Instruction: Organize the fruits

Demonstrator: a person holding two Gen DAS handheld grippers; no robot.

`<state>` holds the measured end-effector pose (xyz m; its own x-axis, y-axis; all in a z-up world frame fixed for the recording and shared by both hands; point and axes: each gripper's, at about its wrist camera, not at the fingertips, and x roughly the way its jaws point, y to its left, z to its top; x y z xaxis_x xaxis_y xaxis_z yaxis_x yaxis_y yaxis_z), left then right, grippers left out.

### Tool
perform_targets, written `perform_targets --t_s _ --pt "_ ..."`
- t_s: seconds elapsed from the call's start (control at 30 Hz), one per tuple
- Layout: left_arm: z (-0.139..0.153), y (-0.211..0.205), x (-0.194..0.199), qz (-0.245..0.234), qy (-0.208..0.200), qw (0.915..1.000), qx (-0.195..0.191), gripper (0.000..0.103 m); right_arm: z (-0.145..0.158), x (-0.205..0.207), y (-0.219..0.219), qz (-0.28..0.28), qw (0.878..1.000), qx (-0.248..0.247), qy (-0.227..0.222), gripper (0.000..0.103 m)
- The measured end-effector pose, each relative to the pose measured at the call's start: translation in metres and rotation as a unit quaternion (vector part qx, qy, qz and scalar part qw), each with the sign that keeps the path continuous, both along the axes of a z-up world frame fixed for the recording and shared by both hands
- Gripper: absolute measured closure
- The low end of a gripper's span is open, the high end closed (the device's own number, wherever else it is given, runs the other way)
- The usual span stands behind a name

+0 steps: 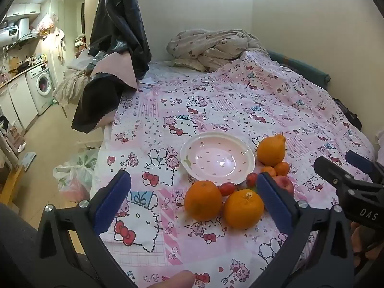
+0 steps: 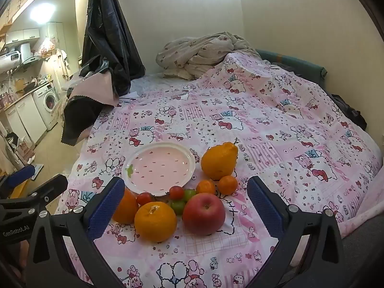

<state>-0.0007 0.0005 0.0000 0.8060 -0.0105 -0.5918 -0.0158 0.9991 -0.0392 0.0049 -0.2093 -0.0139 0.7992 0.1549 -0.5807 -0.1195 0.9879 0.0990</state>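
Observation:
A pink spotted plate [image 1: 217,158] [image 2: 159,169] lies empty on the bed sheet. Around its near and right side lie fruits: two round oranges [image 1: 203,200] [image 2: 155,221], a knobbed orange [image 1: 271,150] [image 2: 219,159], two small tangerines [image 2: 228,184], a red apple [image 2: 204,213] [image 1: 285,183], cherry tomatoes [image 1: 226,189] [image 2: 176,192] and green grapes [image 2: 178,205]. My left gripper [image 1: 194,200] is open and empty, above the sheet near the oranges. My right gripper [image 2: 184,204] is open and empty, its fingers either side of the near fruits.
The fruits sit on a bed covered by a pink cartoon-print sheet [image 1: 240,110]. A crumpled blanket [image 1: 211,45] lies at the back. A dark curtain [image 1: 117,31] hangs at the left. The bed's left edge drops to the floor, with plastic bags [image 1: 74,175] there.

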Motion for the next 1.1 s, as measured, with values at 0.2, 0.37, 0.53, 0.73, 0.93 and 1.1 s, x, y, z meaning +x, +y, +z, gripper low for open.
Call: perform_targets --t_s 0.2,0.37,0.53,0.73,0.93,1.1 --pt "0.0008 0.0018 -0.0002 0.002 0.004 1.0000 0.001 0.000 -0.0001 0.0000 -0.0002 0.000 1.000 0.001 0.000 0.000" --pt "-0.0004 -0.0011 0.0005 0.003 0.005 1.0000 0.007 0.000 -0.0004 -0.0002 0.0006 0.000 1.000 0.000 0.000 0.000" --pt "-0.0006 -0.0008 0.0007 0.002 0.005 1.0000 0.006 0.000 -0.0008 -0.0003 0.0015 0.001 1.000 0.001 0.000 0.000" --pt "-0.0004 -0.0006 0.0004 0.003 0.005 1.0000 0.006 0.000 -0.0016 -0.0004 0.0022 0.000 1.000 0.000 0.000 0.000" --pt "0.0034 -0.0050 -0.0019 0.005 0.004 1.0000 0.005 0.000 -0.0022 -0.0007 0.0030 0.001 1.000 0.000 0.000 0.000" --pt "0.0045 -0.0032 -0.0015 0.005 0.003 1.0000 0.006 0.000 -0.0022 -0.0011 0.0033 0.001 1.000 0.001 0.000 0.000"
